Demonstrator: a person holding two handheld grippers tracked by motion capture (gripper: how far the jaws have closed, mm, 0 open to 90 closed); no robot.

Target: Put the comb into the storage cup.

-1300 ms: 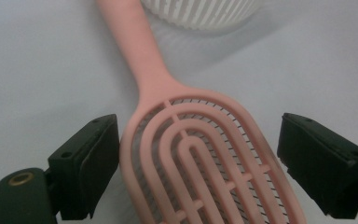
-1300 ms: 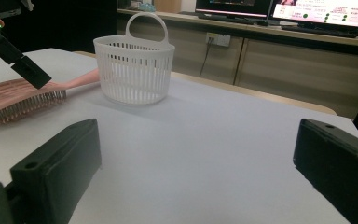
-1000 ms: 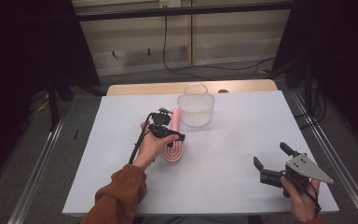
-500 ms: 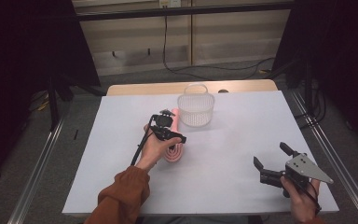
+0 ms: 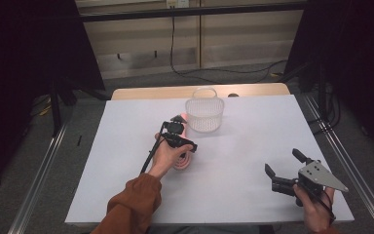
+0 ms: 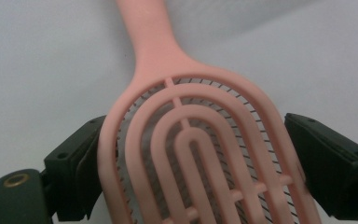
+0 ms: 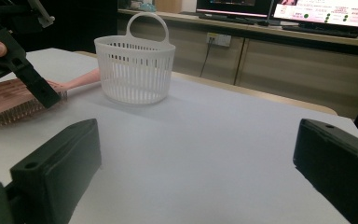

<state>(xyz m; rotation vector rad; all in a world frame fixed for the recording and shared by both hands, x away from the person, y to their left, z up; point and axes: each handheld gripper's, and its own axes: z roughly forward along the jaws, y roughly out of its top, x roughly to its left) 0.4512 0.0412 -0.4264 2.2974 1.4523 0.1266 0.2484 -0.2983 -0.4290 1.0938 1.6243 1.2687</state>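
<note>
Left claw [image 5: 181,132] closing around hairbrush [image 6: 200,140]

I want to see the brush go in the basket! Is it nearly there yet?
Not yet. Nothing looks finished: the pink plastic hairbrush lies on the white table. The left tool straddles its head, jaws just closing, no firm grip visible. Lifting it into the white slatted basket remains.
</note>
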